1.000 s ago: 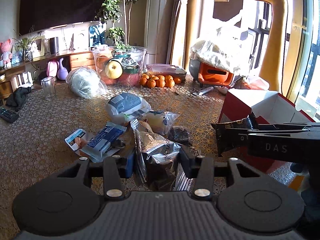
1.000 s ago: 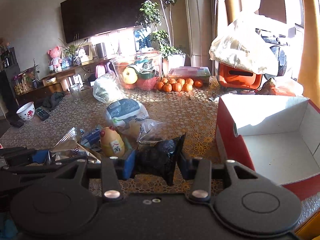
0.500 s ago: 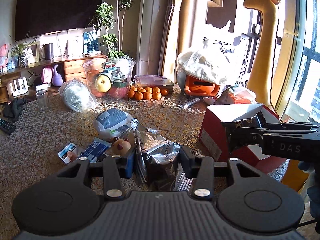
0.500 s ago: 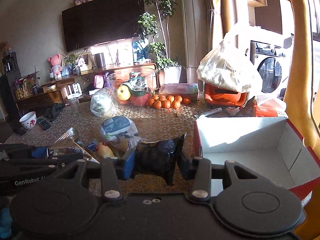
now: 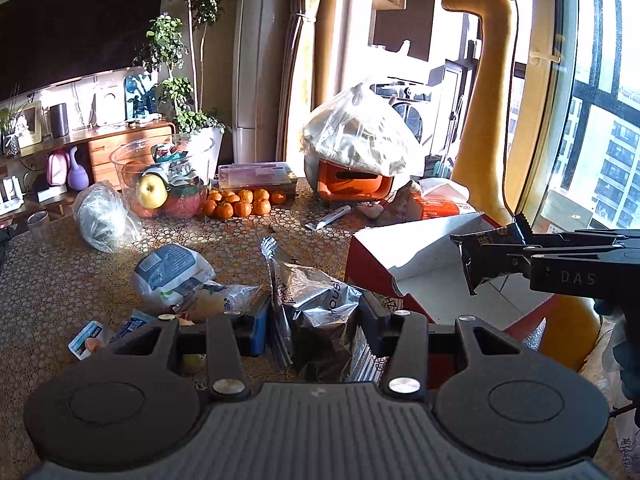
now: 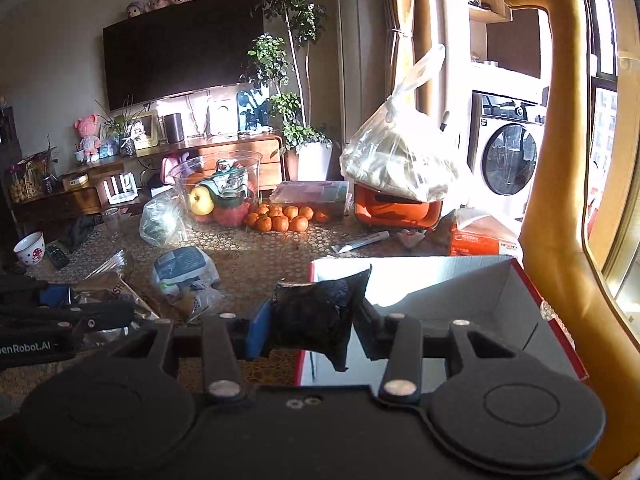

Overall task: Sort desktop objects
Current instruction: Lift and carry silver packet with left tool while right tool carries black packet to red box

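Two handheld grippers carry snack packets above a cluttered desk [image 5: 80, 280] in a sunlit living room. The left gripper [image 5: 312, 322] has its fingers clamped on a crinkled silver foil packet [image 5: 316, 300], which stands upright between them, clear of the desk. The right gripper [image 6: 308, 322] pinches a small black packet [image 6: 320, 312] at the near edge of an open red cardboard box [image 6: 460, 292] with a white interior; in the left wrist view that packet [image 5: 488, 256] hangs over the box [image 5: 372, 264]. On the desk beyond lie a blue-and-white pouch [image 5: 172, 270], a heap of tangerines [image 5: 240, 202], a clear bowl of fruit [image 5: 160, 176] and an orange container [image 5: 352, 180] under a plastic bag.
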